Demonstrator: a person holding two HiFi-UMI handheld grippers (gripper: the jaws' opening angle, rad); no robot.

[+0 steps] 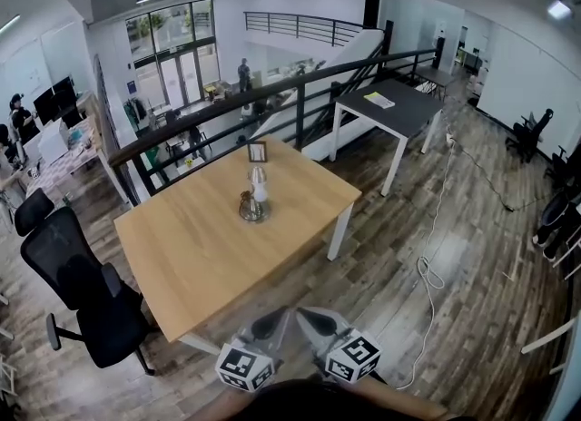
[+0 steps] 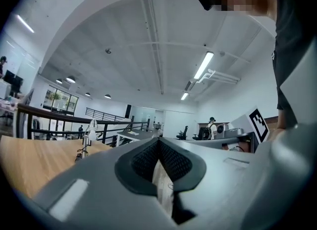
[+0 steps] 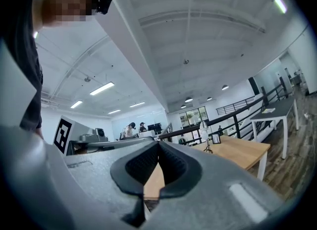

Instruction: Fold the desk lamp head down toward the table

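- Desk lamp [image 1: 257, 194] is seen standing upright near the middle of the wooden table [image 1: 200, 256], a bit toward the far side.
- Its white head is raised above a small round base.
- A small picture frame [image 1: 258, 151] is set just behind the lamp, not touching it.
- The left gripper [image 1: 272, 323] and the right gripper [image 1: 314, 320] are held side by side just off the near edge of the table, well apart from the lamp.
- The jaws of the left gripper are pressed together, and nothing is caught between them.
- The jaws of the right gripper are pressed together too, and nothing is held.
- A black office chair [image 1: 86, 292] is parked at the left side of the table.
- A dark table [image 1: 399, 111] is placed farther back on the right, beside a black railing [image 1: 227, 106].
- A white cable [image 1: 427, 269] is laid across the wooden floor.
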